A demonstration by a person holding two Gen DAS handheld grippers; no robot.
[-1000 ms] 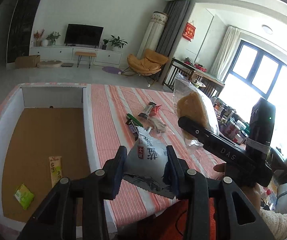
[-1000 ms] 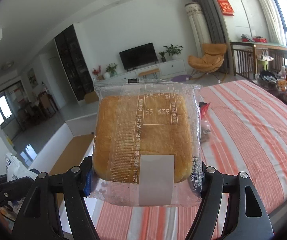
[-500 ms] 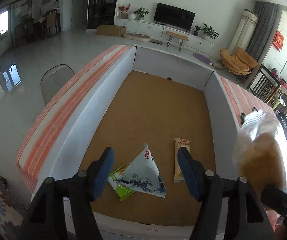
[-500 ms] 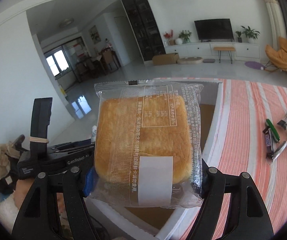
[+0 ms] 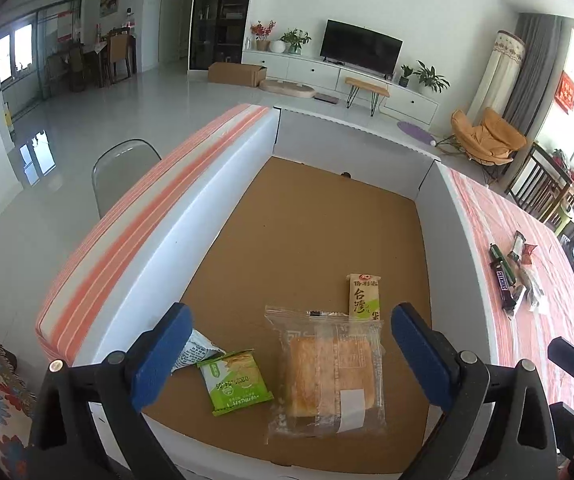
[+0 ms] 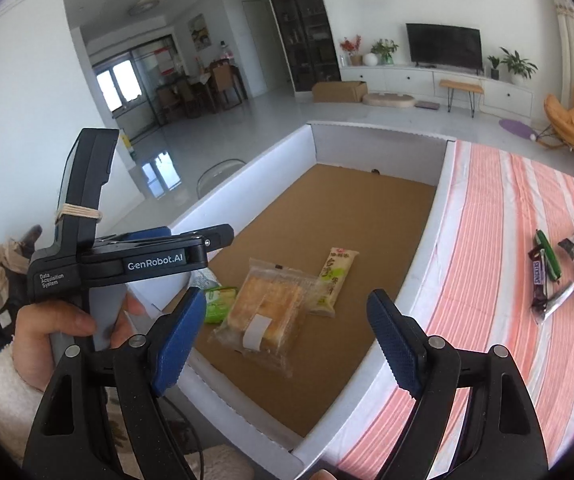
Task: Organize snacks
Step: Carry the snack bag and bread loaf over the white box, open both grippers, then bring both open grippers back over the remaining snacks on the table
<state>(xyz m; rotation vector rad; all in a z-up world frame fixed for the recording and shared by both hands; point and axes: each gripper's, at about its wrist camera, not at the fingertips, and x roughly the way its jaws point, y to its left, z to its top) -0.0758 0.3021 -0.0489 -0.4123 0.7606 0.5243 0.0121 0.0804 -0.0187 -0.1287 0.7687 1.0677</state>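
Brown cardboard floor, white walls: that's the box everything's going into, and it just got two new arrivals. A second ago the left gripper was pinching the white pouch and the right gripper had the wrapped cake. Now both lie on the box floor, and both sets of fingers are opening wide with nothing pressed between them. So that's probably two more snacks sorted.

Going left to right along the box's near edge:
- the white pouch is tucked in the near-left corner, partly hidden behind a left-gripper finger
- the green packet is just beside it, looks like touching
- the wrapped cake sits mid-edge, close to the packet
- the beige-and-green bar is just behind the cake toward the right wall, with the cake's wrapper overlapping its near end

Everything's bunched at the near edge, so the far half of the box is wide open for more.

Past the right wall, on the striped tabletop, a little pile of loose bars is still waiting near the middle, well apart from the box. Getting there probably means lifting over that right wall. The person's left hand sits just outside the near-left corner, so the two grippers are close together and should peel apart carefully.
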